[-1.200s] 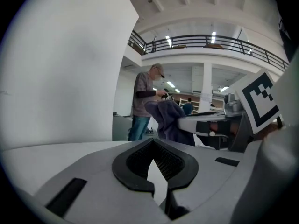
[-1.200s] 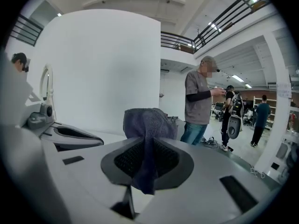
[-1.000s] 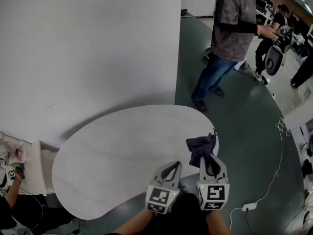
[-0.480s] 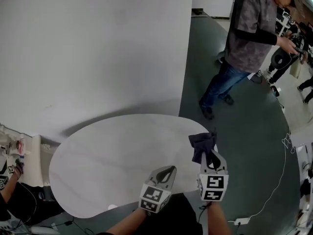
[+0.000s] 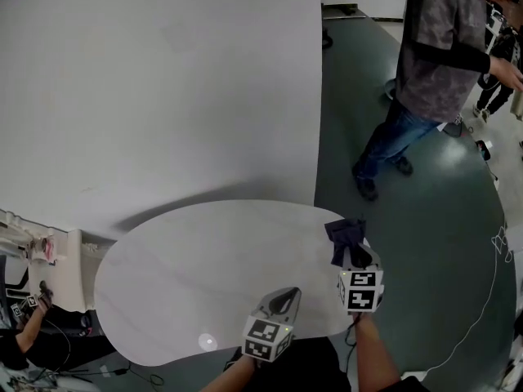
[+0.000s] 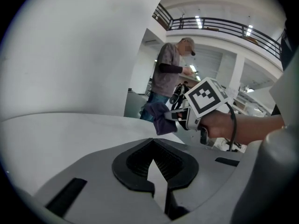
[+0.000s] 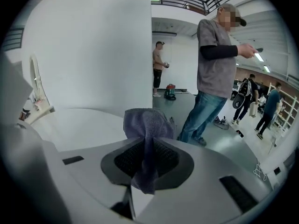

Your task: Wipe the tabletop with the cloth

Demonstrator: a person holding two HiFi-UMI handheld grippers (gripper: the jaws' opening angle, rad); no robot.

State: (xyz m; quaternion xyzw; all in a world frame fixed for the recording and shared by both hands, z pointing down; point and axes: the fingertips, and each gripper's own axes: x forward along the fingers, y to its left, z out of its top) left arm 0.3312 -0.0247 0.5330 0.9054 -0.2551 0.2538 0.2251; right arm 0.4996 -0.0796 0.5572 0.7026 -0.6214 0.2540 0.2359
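Observation:
A dark purple cloth [image 5: 346,240] is pinched in my right gripper [image 5: 354,260] over the right end of the white oval table [image 5: 188,276]. In the right gripper view the cloth [image 7: 146,129] bunches up above the closed jaws and a tail hangs down between them. My left gripper [image 5: 283,298] hovers near the table's front edge, left of the right one, jaws together with nothing in them. The left gripper view shows its empty closed jaws [image 6: 154,161] and, beyond, the right gripper holding the cloth [image 6: 159,117].
A white wall [image 5: 155,88] rises behind the table. A person in jeans [image 5: 433,80] stands on the dark floor to the right. A white shelf with small items [image 5: 49,256] is at the left. A cable [image 5: 490,276] lies on the floor.
The head view has shifted; both grippers sit a little lower and further right in it. The right gripper still holds the cloth over the table's right end.

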